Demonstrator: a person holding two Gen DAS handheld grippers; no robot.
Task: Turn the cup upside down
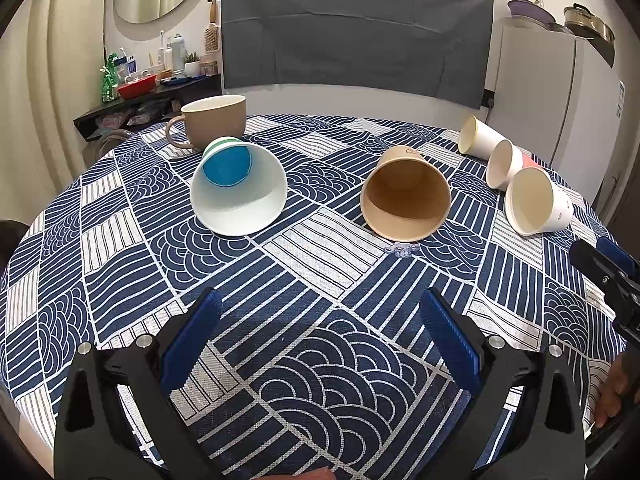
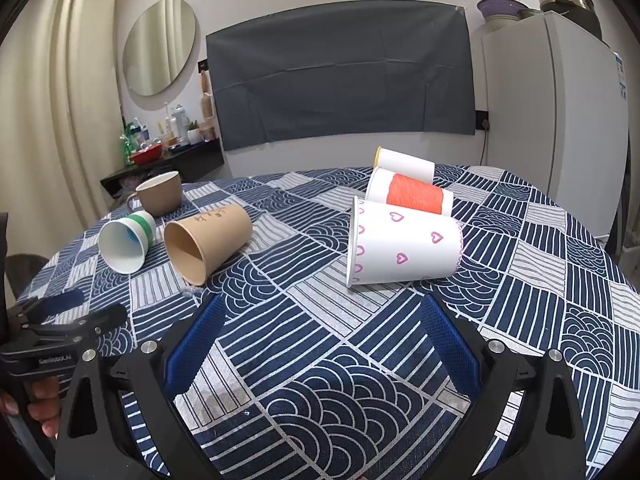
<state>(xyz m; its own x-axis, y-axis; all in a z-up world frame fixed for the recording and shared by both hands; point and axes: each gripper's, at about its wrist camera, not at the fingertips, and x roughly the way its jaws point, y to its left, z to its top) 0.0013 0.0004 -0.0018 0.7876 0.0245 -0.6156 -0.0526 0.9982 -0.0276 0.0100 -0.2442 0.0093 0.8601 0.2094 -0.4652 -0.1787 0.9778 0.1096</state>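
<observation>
- Left tongs (image 1: 320, 344) level and low over the round worktop with navy-and-white patterned cloth (image 1: 320, 264), blue-padded fingers spread wide, nothing between.
- Right tongs (image 2: 320, 344) posed alike beside them, fingers equally apart, empty.
- Just ahead of the right tongs, white paper cup with pink hearts (image 2: 404, 246), lying on its side, mouth leftward.
- Ahead of the left tongs, brown kraft paper cup (image 1: 406, 194) and white paper cup with green band (image 1: 238, 186), both on their sides, mouths facing the camera.
- Behind the heart cup, orange-banded white paper cup (image 2: 412, 196), then yellow-rimmed white paper cup (image 2: 404, 164), both toppled.
- Farthest left, taupe ceramic mug (image 1: 212, 124), upright.
</observation>
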